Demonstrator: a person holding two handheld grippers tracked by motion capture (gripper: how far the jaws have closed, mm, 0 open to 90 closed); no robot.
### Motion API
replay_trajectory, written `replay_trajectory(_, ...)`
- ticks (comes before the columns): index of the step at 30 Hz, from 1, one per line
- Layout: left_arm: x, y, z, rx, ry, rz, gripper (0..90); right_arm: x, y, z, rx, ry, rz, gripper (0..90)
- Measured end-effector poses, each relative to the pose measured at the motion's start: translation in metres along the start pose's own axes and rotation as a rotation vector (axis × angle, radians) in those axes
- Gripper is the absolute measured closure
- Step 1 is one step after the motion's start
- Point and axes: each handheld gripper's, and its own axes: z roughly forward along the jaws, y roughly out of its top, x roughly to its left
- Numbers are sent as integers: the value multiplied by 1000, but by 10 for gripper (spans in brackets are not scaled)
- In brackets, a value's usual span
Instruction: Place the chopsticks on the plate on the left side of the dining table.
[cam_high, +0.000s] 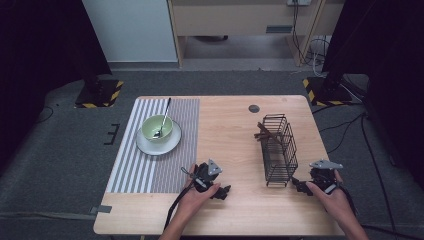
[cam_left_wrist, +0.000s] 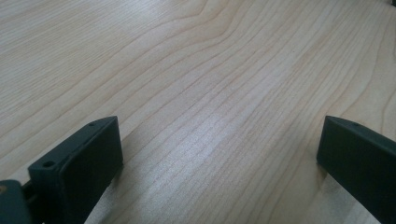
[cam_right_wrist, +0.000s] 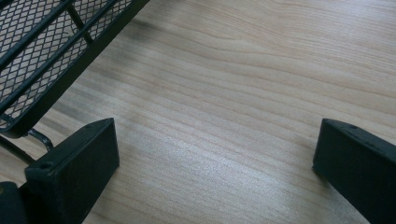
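While both sets of jaws rest released on the surface (cam_high: 235, 130), the wire basket (cam_high: 278, 149) lies just left of the right gripper (cam_high: 300, 186), its long axis running away; left gripper (cam_high: 223, 192) lies farther

A striped mat (cam_high: 150, 165) covers the left part of the wooden table (cam_high: 235, 130), pale stripes on its left half and fine grey ones on its right. On the mat stands a white plate (cam_high: 159, 145) with a green bowl (cam_high: 157, 128) on it. A spoon (cam_high: 163, 119) rests in the bowl, its handle leaning out over the far rim. A dark round cap (cam_high: 254, 108) sits in the tabletop near the far edge. On the grey floor beyond stand two bases with yellow-black stripes (cam_high: 100, 94).
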Motion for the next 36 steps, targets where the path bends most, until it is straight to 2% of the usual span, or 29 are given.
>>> replay_trajectory(4,0,0,0,-3,-3,1,11,0,0,0,-1,1,-3,4)
replay_trajectory(9,0,2,-2,-25,-34,-20,41,0,0,0,-2,2,-1,4)
replay_trajectory(15,-1,7,-8,-43,-80,-21,57,0,0,0,-2,2,0,4)
replay_trajectory(16,-4,11,-13,-58,-76,-1,60,0,0,0,-2,2,-1,4)
replay_trajectory(18,-6,17,-17,-75,-74,10,75,0,0,0,-2,2,-1,4)
replay_trajectory(21,-4,28,-23,-107,-87,-11,105,0,0,0,-2,2,-1,4)
replay_trajectory(25,-2,38,-26,-116,-89,-10,159,0,0,0,-2,2,-1,4)
replay_trajectory(26,0,46,-29,-121,-87,0,198,0,0,0,-2,2,-1,4)
replay_trajectory(31,3,61,-31,-119,-99,16,284,0,0,0,-2,0,2,4)
replay_trajectory(36,5,75,-32,-141,-133,17,415,1,-1,-1,-2,-3,6,4)
